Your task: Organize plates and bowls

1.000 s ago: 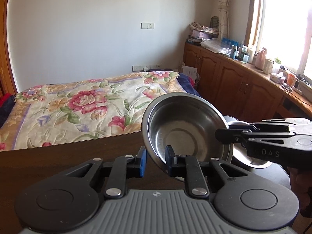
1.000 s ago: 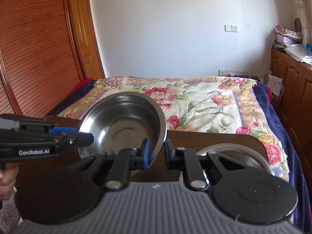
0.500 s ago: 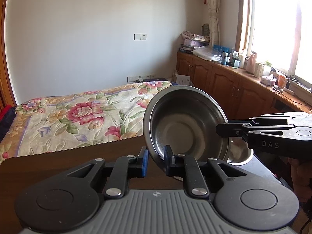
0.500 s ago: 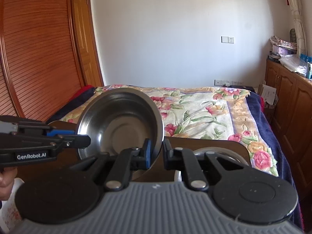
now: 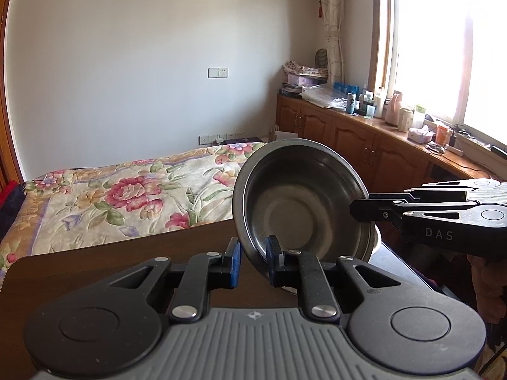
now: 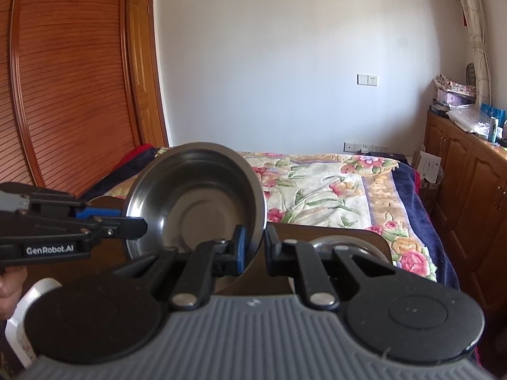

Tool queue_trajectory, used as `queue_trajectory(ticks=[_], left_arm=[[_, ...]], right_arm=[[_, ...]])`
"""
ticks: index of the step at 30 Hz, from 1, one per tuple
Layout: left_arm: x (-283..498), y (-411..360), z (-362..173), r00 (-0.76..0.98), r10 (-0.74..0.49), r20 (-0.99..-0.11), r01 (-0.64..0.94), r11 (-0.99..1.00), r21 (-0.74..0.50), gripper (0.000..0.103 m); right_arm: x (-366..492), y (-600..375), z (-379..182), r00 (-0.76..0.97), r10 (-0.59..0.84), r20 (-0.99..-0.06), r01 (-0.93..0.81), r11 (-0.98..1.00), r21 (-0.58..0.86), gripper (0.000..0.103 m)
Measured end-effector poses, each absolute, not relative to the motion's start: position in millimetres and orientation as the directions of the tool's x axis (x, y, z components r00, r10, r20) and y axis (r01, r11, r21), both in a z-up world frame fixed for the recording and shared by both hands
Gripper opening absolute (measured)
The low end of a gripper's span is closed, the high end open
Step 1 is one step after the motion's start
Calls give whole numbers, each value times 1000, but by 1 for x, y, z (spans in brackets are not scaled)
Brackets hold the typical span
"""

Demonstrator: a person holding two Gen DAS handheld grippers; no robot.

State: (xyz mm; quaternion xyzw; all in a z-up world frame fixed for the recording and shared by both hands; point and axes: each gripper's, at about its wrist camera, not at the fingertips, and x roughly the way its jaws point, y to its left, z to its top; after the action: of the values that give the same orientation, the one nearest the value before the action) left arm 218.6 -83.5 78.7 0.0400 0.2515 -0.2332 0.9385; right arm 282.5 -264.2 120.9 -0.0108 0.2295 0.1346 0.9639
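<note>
Above the dark brown wooden table, the round stainless steel bowl is now held higher and tipped more upright than a second ago, its open side facing both cameras. Left gripper has its jaws narrow, pinched on the near-left rim; right gripper likewise narrow, clamped on the opposite rim, so the bowl is carried two-handed and fully clear of the table. Below and right of the bowl, a second steel dish sits on the table, now mostly hidden behind the grippers. Judgement: lift phase is done and transfer is next, likely nesting the bowl onto that dish. Risk: the thin rim slipping between the pads while tilted.
</note>
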Motion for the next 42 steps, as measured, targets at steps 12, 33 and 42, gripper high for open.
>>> queue_trajectory(ticks=[12, 33, 42], left_arm=[[176, -70, 82, 766, -438, -470, 478, 877, -38, 18], [121, -60, 55, 731, -465, -499, 504, 861, -63, 18], [106, -60, 44, 717, -472, -513, 514, 855, -67, 19]], right_arm=[[249, -258, 122, 865, 246, -436, -267, 964, 14, 14], [198, -254, 100, 850, 232, -472, -260, 965, 6, 14], [189, -256, 91, 841, 230, -489, -261, 965, 6, 14]])
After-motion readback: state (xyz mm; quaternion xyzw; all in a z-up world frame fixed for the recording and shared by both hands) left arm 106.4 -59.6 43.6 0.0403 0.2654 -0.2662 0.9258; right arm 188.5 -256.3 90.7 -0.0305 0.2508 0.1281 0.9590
